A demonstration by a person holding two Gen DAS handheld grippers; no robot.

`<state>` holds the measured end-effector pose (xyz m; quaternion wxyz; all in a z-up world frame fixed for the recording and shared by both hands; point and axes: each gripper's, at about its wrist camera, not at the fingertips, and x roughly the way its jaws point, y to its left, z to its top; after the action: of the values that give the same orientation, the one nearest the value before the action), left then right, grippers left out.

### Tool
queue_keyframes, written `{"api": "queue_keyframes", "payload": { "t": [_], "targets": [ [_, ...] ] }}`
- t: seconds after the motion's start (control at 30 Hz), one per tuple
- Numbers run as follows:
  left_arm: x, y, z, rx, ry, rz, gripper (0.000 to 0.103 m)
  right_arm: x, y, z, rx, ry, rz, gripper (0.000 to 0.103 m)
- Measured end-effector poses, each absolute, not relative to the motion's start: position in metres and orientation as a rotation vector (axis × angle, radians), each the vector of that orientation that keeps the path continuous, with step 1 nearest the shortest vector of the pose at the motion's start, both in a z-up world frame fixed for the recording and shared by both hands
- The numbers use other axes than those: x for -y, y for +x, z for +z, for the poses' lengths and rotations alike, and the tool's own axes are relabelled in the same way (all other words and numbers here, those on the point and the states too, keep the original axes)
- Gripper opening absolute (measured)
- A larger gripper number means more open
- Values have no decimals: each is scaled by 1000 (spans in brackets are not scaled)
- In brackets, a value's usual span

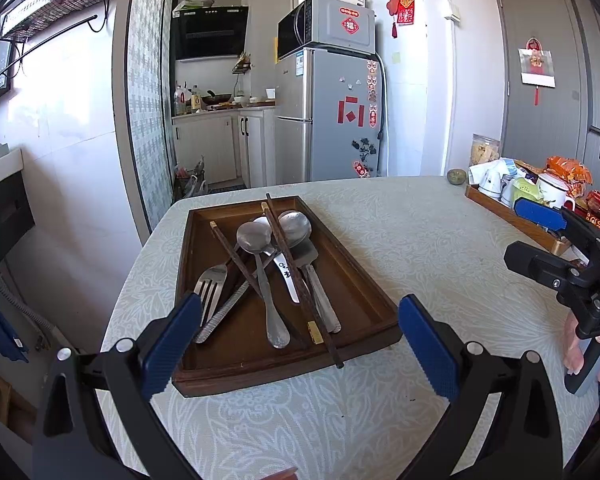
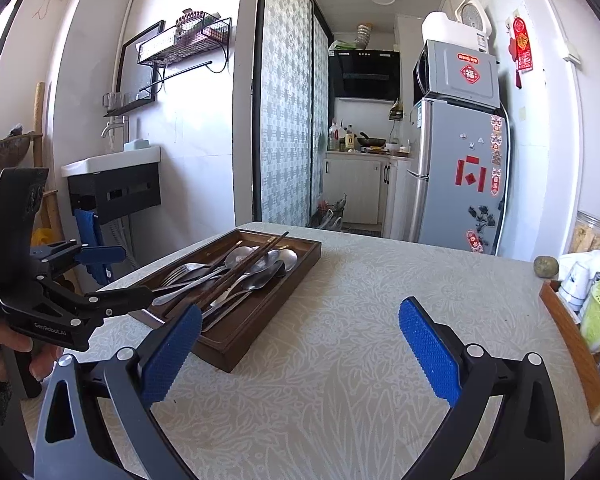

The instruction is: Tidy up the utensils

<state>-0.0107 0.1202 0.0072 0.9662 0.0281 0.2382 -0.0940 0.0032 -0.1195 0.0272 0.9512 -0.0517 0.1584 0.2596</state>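
A dark wooden tray [image 1: 284, 376] lies on the pale patterned tablecloth, holding a jumble of utensils. Among them are a fork [image 1: 210, 288], two metal spoons [image 1: 254, 236], dark wooden chopsticks [image 1: 284, 252] crossed over the pile, a serrated knife [image 1: 224, 312] and a small spatula [image 1: 310, 254]. My left gripper [image 1: 300, 344] hovers open over the tray's near edge, holding nothing. My right gripper [image 2: 300, 350] stands open and holds nothing above bare cloth, to the right of the tray [image 2: 260, 340]. Each gripper shows in the other's view: the right gripper [image 1: 536, 236] and the left gripper [image 2: 112, 276].
A second wooden tray [image 1: 512, 216] with cups and snack packets sits at the table's far right, with a jar [image 1: 486, 152] and a round fruit [image 1: 457, 176] beside it. The table's left edge runs close past the utensil tray. A hand [image 1: 576, 344] holds the right gripper's handle.
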Motion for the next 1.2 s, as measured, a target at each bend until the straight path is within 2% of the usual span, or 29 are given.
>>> {"api": "queue_keyframes", "payload": {
  "t": [1.2],
  "targets": [
    [-120, -12, 8, -477, 57, -192, 100, 128, 3, 26, -309, -87, 394, 100]
  ]
}}
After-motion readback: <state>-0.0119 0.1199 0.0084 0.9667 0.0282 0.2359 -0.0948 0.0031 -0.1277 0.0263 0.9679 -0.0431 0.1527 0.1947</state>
